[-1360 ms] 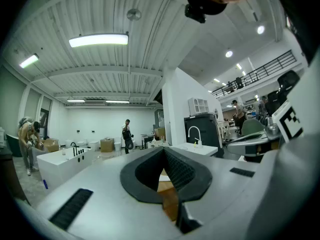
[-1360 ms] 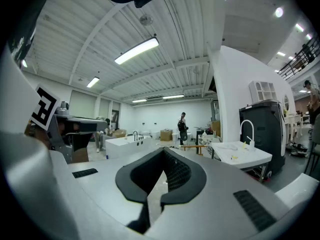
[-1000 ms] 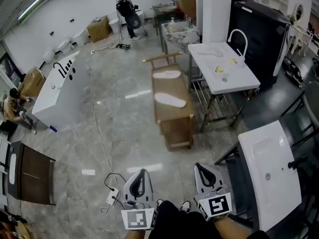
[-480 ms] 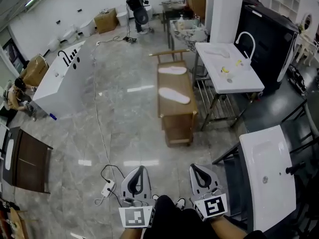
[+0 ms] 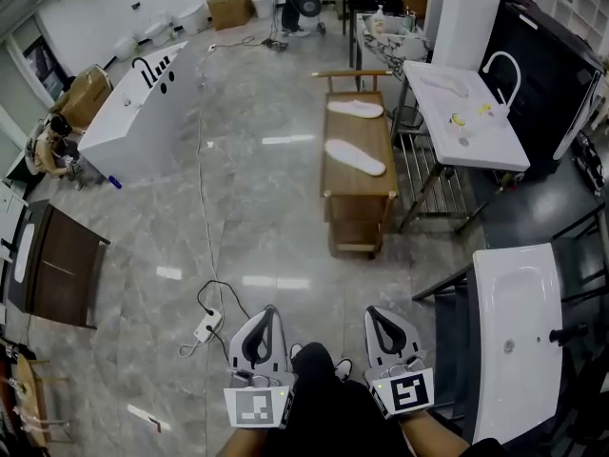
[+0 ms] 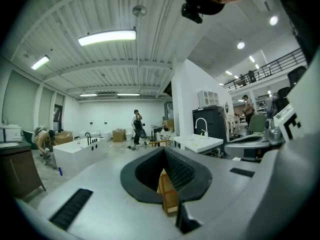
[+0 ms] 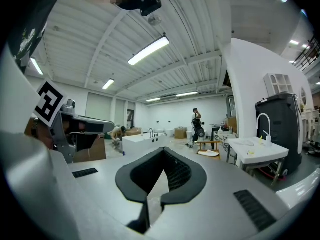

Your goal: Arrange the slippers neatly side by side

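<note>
Two slippers [image 5: 355,157] lie apart on a cart [image 5: 358,185]; left gripper [image 5: 267,314] and right gripper [image 5: 379,314] are closed, empty.

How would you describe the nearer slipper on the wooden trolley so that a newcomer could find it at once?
Find the long wooden trolley standing on the grey floor beside the white basin stand. Of the two white ones on its top, the nearer slipper lies slantwise mid-trolley, while the far slipper lies crosswise by the handle rail.
</note>
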Action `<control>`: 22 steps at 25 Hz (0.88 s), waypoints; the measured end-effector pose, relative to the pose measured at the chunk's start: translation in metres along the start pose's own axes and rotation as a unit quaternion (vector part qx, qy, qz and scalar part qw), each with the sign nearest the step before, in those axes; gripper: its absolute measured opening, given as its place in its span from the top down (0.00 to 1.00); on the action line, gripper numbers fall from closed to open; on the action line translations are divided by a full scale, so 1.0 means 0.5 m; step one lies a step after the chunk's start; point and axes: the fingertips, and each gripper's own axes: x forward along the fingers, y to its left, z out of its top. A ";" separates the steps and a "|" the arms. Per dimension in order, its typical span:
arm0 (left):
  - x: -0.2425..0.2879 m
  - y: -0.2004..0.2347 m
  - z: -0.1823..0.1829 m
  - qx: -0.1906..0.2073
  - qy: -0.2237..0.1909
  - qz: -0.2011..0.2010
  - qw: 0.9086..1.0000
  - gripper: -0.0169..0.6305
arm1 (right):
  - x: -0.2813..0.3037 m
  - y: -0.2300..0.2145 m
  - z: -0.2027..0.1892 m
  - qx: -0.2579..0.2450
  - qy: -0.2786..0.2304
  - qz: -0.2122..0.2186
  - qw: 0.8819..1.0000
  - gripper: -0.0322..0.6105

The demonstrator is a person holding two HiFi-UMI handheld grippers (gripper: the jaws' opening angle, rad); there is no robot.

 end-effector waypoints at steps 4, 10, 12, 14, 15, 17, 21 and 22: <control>-0.002 0.013 -0.007 0.009 0.016 0.017 1.000 0.97 | 0.008 0.007 -0.016 0.010 0.004 0.008 1.000 0.96; 0.012 0.020 -0.010 -0.001 0.010 0.015 1.000 0.97 | 0.025 0.006 -0.023 0.005 0.017 0.016 1.000 0.96; 0.016 0.025 -0.010 0.003 0.005 0.011 1.000 0.97 | 0.030 0.009 -0.019 0.000 0.021 0.017 1.000 0.96; 0.022 0.021 -0.015 -0.002 0.008 0.007 1.000 0.97 | 0.026 0.006 -0.014 -0.007 0.023 0.018 1.000 0.96; 0.026 0.019 -0.014 -0.004 0.009 0.007 1.000 0.97 | 0.027 0.002 -0.015 -0.009 0.024 0.017 1.000 0.96; 0.039 0.020 -0.006 -0.003 0.001 0.007 1.000 0.97 | 0.033 -0.004 -0.019 -0.007 0.025 0.016 1.000 0.96; 0.055 0.026 -0.007 -0.010 0.009 0.011 1.000 0.97 | 0.048 -0.013 -0.018 -0.007 0.024 0.015 1.000 0.96; 0.061 0.032 -0.010 -0.011 0.013 0.016 1.000 0.97 | 0.054 -0.016 -0.017 -0.007 0.021 0.016 1.000 0.96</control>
